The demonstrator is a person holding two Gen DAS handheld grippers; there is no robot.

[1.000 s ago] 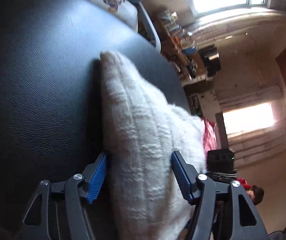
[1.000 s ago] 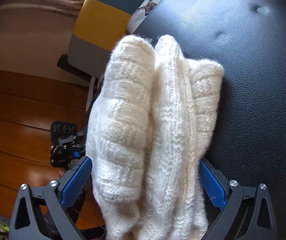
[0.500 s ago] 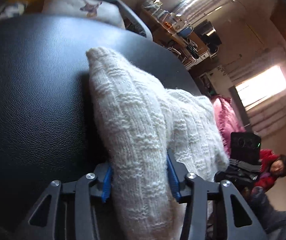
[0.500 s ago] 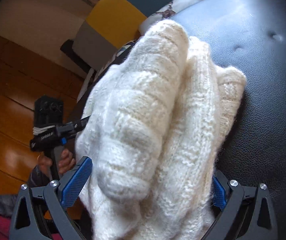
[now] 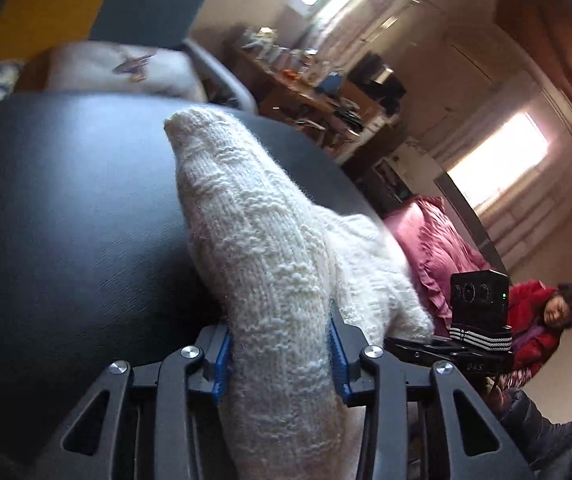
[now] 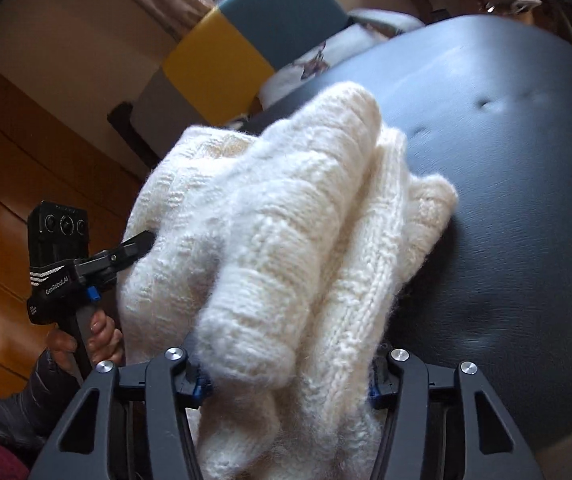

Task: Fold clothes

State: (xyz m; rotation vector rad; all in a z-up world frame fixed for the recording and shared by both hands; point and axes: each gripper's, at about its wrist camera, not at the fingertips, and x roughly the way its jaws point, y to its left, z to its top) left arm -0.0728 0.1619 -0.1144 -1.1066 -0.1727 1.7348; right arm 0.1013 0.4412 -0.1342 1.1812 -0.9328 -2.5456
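**Left wrist and right wrist views: both grippers clamped on white knit**

Left wrist view: left gripper (image 5: pixel 279 358) has its two blue-padded fingers (image 5: pixel 221 368) pressed in against a thick fold of the cream knit sweater (image 5: pixel 269 264); jaws narrowed onto the fabric, which bulges out between and above them. The sweater runs forward from the jaws to a blunt corner and lies against the black leather seat (image 5: pixel 65 200). A second lobe of the knit spreads to the right, past the seat edge.

Right wrist view: right gripper (image 6: pixel 286 388) closed around a bulky bundle of the same sweater (image 6: pixel 294 224); only small parts of the blue pads (image 6: pixel 199 388) show at either side, the rest buried in wool. Several rolled layers stack up between the jaws. The bundle's right side rests on the black seat (image 6: pixel 506 160); its left side overhangs the edge above the wooden floor (image 6: pixel 1 184).

Same view, left edge: the left gripper (image 6: pixel 141 240) bites into the far side of the knit, with a hand (image 6: pixel 93 336) gripping its handle.

Background, left wrist view: pink bedding (image 5: pixel 434 236) and a cluttered desk (image 5: pixel 318 96). A person in a red jacket (image 5: pixel 538 320) is at the right.
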